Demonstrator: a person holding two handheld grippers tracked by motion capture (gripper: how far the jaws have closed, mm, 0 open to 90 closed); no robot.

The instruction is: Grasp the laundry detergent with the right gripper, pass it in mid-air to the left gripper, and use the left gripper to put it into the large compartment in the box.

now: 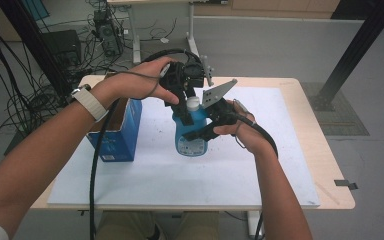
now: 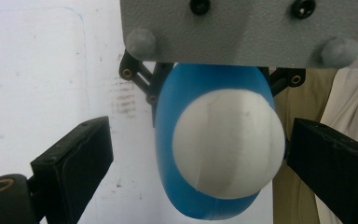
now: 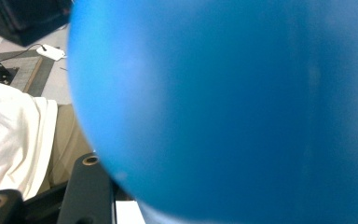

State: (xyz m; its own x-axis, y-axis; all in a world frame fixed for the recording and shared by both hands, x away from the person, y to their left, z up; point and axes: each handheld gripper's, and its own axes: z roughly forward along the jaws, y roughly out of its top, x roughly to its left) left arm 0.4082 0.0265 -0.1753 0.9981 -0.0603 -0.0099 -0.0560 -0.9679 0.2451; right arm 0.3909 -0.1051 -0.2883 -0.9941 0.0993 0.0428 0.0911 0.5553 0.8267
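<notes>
**Blue bottle pinned upright mid-table, two grippers on it**

Starting at the left edge of the high view: a blue cardboard box [image 1: 117, 132] stood on the white mat [image 1: 145, 175], just beside the person's left forearm, open at the top as far as I could tell. Not touching the bottle, a bit of bare mat between them.

Next over, the left gripper [image 1: 186, 97] came down from above onto the top of the blue bottle [image 1: 192, 131]. In the left gripper view its jaws stood apart on either side of the white cap [image 2: 228, 144]. The right-hand jaw looked right up against the cap, the other one had clear daylight next to it, so the cap wasn't clamped, just bracketed.

The bottle itself stood upright around the middle of the mat, round label facing the camera.

Further right, the right gripper [image 1: 205, 131] came in from the side and was clamped on the bottle's body. The right gripper view was basically a wall of blurry blue, with one black jaw poking up at the bottom left. The grey plate [image 1: 217, 95] on top of it sat just beside the cap.
</notes>
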